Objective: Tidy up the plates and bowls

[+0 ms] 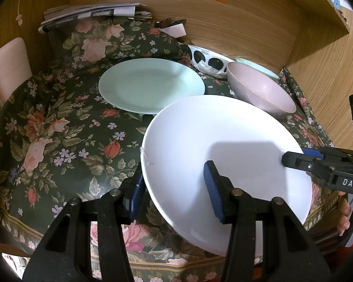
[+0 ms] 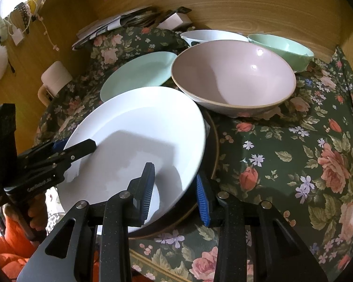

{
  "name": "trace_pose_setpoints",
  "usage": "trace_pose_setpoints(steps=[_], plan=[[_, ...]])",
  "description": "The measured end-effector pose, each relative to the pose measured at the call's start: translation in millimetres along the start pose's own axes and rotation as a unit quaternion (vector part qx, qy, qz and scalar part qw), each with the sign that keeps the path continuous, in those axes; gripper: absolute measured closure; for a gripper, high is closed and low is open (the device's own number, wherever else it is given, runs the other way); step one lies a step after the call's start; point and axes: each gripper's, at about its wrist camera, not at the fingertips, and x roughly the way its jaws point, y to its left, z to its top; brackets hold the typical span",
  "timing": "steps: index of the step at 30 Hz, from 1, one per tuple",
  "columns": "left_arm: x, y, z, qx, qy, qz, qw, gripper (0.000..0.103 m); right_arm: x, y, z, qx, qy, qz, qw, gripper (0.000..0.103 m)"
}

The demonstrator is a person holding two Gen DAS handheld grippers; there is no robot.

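White plate point(image 1: 200, 141): tilted, near edge raised for stacking.
Left gripper point(image 1: 176, 195): straddles near-left rim, grip uncertain.
Right gripper point(image 2: 174, 195): clamped on near-right rim.

We saw a table under a dark floral cloth point(image 1: 58, 127); on it rested a mint plate point(image 1: 150, 84), a pink bowl point(image 2: 233, 75), a mint bowl point(image 2: 282, 47), a spotted bowl point(image 1: 207, 61) and stacked papers point(image 1: 94, 14).

White plate point(image 2: 138, 127) tilted over a dark plate point(image 2: 213, 155) (pink bowl point(image 2: 233, 75) behind).
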Motion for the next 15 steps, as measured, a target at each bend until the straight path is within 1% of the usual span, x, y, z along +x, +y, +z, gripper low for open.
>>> trace_pose_setpoints(steps=[5,15], plan=[[2.7,-0.4,1.6,-0.001,-0.002,0.003,1.0,0.054,-2.0,1.7,0.0,-0.008,0.005,-0.009,1.0,0.075],[8.7,-2.0,5.3,0.006,-0.002,0.013,0.9999,0.054,-8.7,-0.3,-0.1,-0.008,0.006,-0.01,1.0,0.076]])
